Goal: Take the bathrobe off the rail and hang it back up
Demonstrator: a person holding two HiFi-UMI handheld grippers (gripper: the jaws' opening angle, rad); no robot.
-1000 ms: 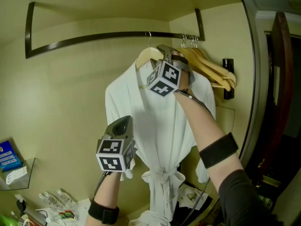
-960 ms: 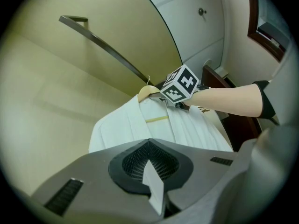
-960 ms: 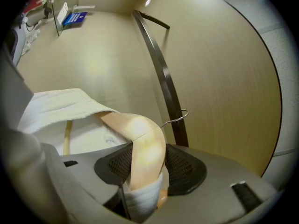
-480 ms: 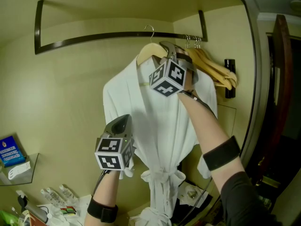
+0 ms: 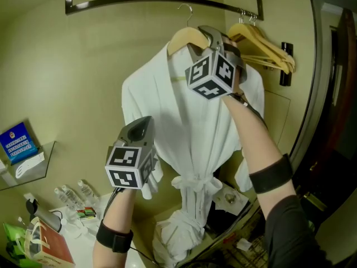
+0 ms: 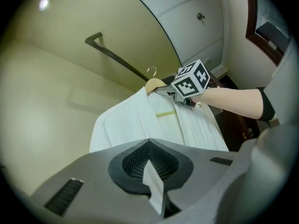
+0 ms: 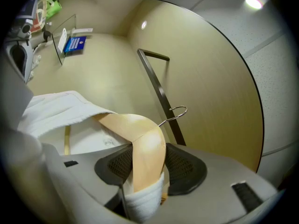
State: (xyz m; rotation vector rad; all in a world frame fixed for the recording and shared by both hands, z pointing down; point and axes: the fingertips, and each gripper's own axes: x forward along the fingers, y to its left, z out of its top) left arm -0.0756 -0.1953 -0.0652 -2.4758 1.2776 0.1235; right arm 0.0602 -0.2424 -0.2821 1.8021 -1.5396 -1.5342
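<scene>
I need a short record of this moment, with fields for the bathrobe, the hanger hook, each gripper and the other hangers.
bathrobe: white, draped on a wooden hanger, belt tied at the waist
hook: seems just below the rail, off it
right gripper: shut on the wooden hanger's shoulder, robe fabric caught with it
left gripper: shut on a fold of the bathrobe
spare hangers: empty, wooden, hooked near the rail's right end

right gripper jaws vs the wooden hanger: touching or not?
Touching. The right gripper view shows the wooden hanger wedged between the two pads of the right gripper, both pressed against it with no gap.
</scene>
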